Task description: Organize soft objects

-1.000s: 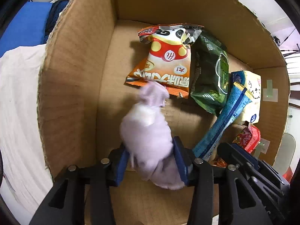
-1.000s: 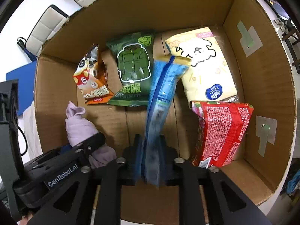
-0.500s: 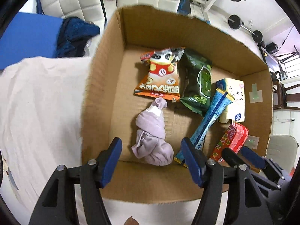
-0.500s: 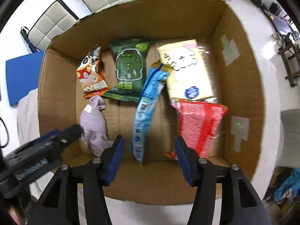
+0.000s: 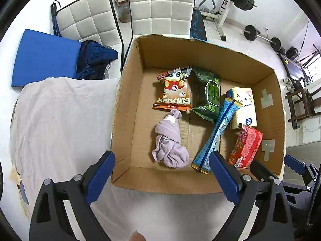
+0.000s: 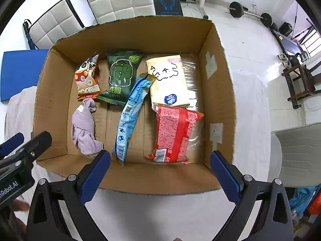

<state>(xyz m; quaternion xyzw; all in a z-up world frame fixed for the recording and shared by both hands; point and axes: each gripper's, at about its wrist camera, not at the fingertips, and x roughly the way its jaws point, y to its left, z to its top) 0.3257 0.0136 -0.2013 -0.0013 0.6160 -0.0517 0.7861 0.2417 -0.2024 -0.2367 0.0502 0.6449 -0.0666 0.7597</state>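
An open cardboard box (image 5: pixel 128 100) (image 6: pixel 218 104) holds a lilac rolled cloth (image 5: pixel 169 142) (image 6: pixel 84 128), a long blue packet (image 5: pixel 216 134) (image 6: pixel 130 114), an orange snack bag (image 5: pixel 174 90) (image 6: pixel 87 80), a green bag (image 5: pixel 210 94) (image 6: pixel 120 76), a yellow tissue pack (image 5: pixel 243 106) (image 6: pixel 167 80) and a red packet (image 5: pixel 245 146) (image 6: pixel 174 132). My left gripper (image 5: pixel 162 178) is open and empty, above the box's near edge. My right gripper (image 6: pixel 160 174) is open and empty, also above the near edge.
The box stands on a pale cloth-covered surface (image 5: pixel 60 120). Behind it are two white padded chairs (image 5: pixel 160 8), a blue mat (image 5: pixel 44 58) with dark blue fabric (image 5: pixel 94 60), and gym weights (image 5: pixel 250 34). The left gripper's body shows at the left of the right wrist view (image 6: pixel 20 156).
Both grippers opened and let go: the lilac cloth and the blue packet now lie in the box. Both grippers have pulled back and up from the box.
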